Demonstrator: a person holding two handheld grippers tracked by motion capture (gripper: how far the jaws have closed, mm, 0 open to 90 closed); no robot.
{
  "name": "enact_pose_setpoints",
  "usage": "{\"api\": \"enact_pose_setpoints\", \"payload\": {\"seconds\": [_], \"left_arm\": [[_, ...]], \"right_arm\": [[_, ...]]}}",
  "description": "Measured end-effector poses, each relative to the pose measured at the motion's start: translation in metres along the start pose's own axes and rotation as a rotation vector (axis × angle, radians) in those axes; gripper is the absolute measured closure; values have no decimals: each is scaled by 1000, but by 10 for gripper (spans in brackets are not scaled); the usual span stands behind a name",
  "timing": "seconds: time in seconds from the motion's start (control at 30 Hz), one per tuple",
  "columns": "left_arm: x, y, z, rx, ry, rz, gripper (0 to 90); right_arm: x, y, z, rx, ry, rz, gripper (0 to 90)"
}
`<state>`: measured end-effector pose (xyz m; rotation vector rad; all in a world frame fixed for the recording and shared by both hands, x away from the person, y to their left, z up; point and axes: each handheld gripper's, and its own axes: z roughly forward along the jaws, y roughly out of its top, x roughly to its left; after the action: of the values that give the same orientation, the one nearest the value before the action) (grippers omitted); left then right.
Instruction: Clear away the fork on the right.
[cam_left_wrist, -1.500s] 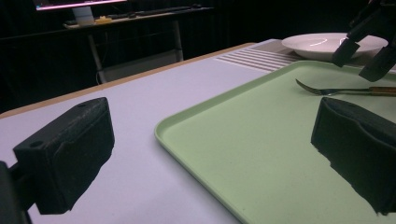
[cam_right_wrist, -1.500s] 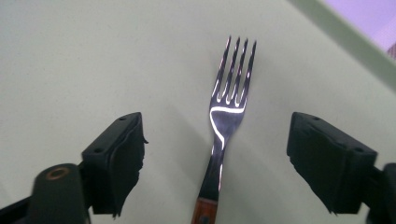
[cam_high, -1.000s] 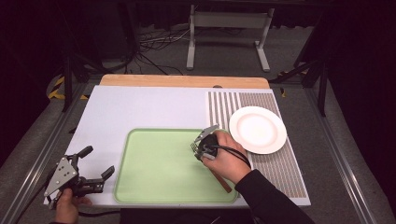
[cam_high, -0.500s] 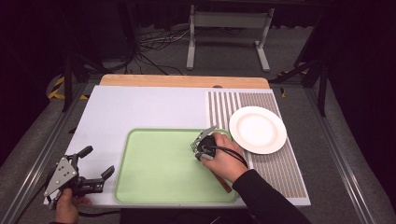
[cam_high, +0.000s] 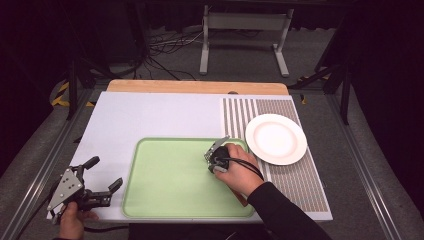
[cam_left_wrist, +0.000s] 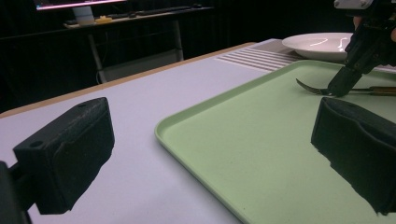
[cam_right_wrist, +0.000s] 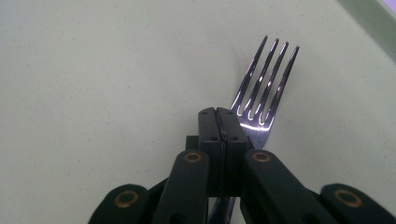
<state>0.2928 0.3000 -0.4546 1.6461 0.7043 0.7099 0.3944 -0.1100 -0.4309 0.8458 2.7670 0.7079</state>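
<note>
A metal fork with a wooden handle lies on the green tray. My right gripper points down at it from the tray's right part. In the right gripper view its jaws stand closed together over the fork's neck, with the tines showing just past the tips. The left gripper view shows that tip meeting the fork on the tray. My left gripper hovers open and empty over the white mat off the tray's near left corner, its pads wide apart.
A white plate sits empty on the ribbed mat right of the tray and appears beyond the tray's far rim. A wooden strip borders the far edge. Dark floor, cables and a metal stand lie beyond.
The right hand has eased slightly toward the near side over the tray's right part. The left gripper has stayed where it was.
</note>
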Motion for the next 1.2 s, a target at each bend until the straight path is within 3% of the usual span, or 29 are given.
{"api": "enact_pose_setpoints", "payload": {"seconds": [0.3,1.2], "left_arm": [[0,0,0,1,-1,3,1],[-1,0,0,2,1,-3,1]], "right_arm": [[-4,-1,0,1,-22,10,900],[-37,-15,-10,17,-100,93,900]]}}
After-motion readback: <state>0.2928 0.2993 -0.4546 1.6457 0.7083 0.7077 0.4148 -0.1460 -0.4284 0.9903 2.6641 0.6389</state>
